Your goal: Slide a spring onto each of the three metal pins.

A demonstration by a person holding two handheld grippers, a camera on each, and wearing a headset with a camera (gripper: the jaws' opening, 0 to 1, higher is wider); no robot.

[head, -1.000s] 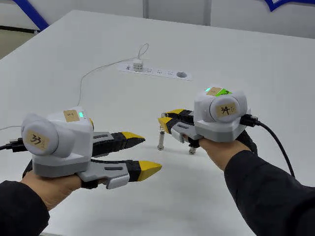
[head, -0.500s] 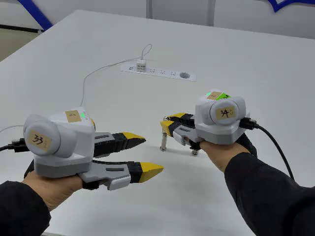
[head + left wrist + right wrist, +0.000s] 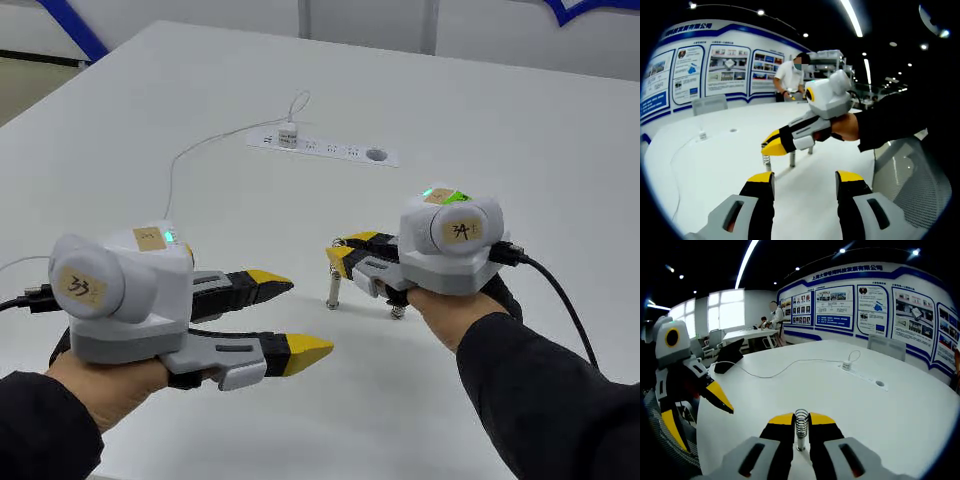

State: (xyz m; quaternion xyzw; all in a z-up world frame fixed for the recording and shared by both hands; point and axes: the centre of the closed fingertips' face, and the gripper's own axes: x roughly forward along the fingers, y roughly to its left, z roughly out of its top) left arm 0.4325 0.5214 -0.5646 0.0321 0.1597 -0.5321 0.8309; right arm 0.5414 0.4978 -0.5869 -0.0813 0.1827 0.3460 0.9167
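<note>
Lower centre of the frame: my right gripper (image 3: 801, 419) pinches a spring (image 3: 801, 426) atop a pin (image 3: 800, 445). Next, I judge, it needs sliding down and releasing. My left gripper (image 3: 804, 181) gapes wide, empty.

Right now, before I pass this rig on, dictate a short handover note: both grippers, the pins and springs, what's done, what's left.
Left hand-held gripper: open and empty, above the table, pointing toward the pins.
Right hand-held gripper: shut on a spring that sits over the upright first pin.
Second pin stands just behind it and looks bare. The third pin stands under the right gripper's body; I cannot tell if it has a spring.
Done: one spring is partly on, not yet released.
Left: seat that spring and let go, check the third pin, then probably fit the rest.
</note>
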